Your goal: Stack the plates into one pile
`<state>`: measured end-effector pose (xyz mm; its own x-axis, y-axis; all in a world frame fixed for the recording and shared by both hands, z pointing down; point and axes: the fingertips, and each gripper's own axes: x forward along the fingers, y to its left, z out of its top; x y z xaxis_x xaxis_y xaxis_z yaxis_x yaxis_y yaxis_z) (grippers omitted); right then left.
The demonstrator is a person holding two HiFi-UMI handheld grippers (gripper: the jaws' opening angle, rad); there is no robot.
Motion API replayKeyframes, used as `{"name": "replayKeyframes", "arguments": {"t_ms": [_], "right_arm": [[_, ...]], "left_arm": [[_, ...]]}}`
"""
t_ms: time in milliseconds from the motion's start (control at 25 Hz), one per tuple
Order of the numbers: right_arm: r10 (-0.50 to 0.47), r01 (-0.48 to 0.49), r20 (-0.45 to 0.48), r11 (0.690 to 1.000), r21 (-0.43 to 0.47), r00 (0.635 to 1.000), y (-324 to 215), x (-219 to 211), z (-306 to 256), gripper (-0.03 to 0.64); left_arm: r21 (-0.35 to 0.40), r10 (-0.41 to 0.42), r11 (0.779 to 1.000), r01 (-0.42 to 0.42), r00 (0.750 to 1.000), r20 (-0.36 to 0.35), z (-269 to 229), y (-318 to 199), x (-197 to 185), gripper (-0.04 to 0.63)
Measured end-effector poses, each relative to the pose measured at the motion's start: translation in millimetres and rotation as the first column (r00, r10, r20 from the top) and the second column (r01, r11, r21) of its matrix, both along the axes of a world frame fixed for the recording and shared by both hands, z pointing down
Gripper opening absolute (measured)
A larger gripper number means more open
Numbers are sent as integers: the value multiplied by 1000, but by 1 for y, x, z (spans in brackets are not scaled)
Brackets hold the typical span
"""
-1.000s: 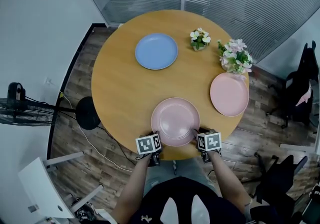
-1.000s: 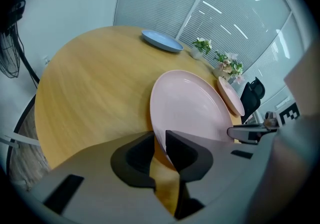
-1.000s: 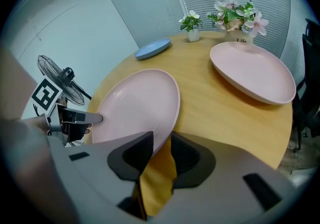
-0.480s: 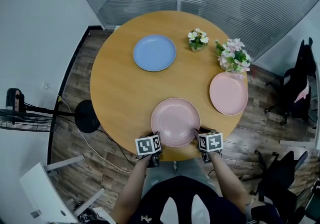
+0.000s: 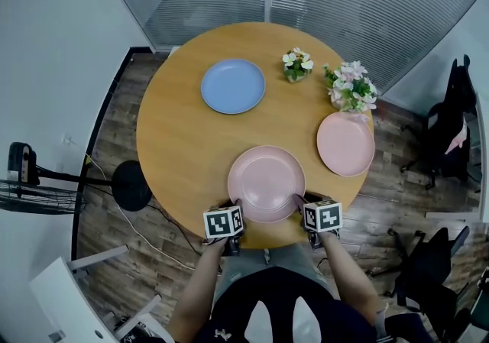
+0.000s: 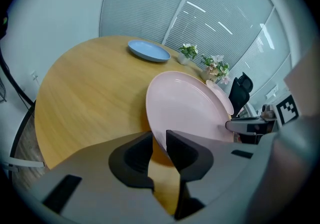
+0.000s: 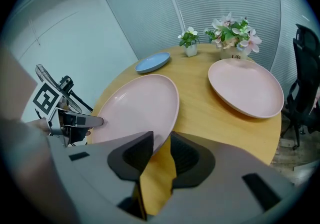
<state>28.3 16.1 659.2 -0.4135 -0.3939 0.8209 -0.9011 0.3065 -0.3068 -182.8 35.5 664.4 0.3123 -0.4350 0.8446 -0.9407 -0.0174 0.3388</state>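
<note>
A large pink plate [image 5: 266,183] is at the near edge of the round wooden table [image 5: 183,135]. My left gripper [image 5: 235,208] is shut on its near left rim, and my right gripper [image 5: 299,205] is shut on its near right rim. In the left gripper view the plate [image 6: 190,108] has its rim pinched between the left gripper [image 6: 159,140] jaws. In the right gripper view the plate [image 7: 140,106] runs into the right gripper [image 7: 161,143]. A second pink plate [image 5: 345,143] lies at the table's right. A blue plate [image 5: 233,85] lies at the far left.
Two flower pots stand at the far right of the table, a small one [image 5: 296,63] and a bigger one [image 5: 348,85] just behind the second pink plate. A fan [image 5: 30,181] stands on the floor at the left, and black chairs [image 5: 451,127] at the right.
Both grippers keep their hold on the large pink plate at the near edge. The head view has shifted a little, so the table sits slightly lower in the picture.
</note>
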Motion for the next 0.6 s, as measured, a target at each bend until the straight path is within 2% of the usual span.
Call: {"name": "replayKeyframes", "arguments": {"t_ms": [600], "right_arm": [[43, -47, 33, 992, 120, 999, -13, -11, -71, 115]], "left_arm": [[90, 46, 995, -46, 999, 1, -61, -22, -9, 89]]}}
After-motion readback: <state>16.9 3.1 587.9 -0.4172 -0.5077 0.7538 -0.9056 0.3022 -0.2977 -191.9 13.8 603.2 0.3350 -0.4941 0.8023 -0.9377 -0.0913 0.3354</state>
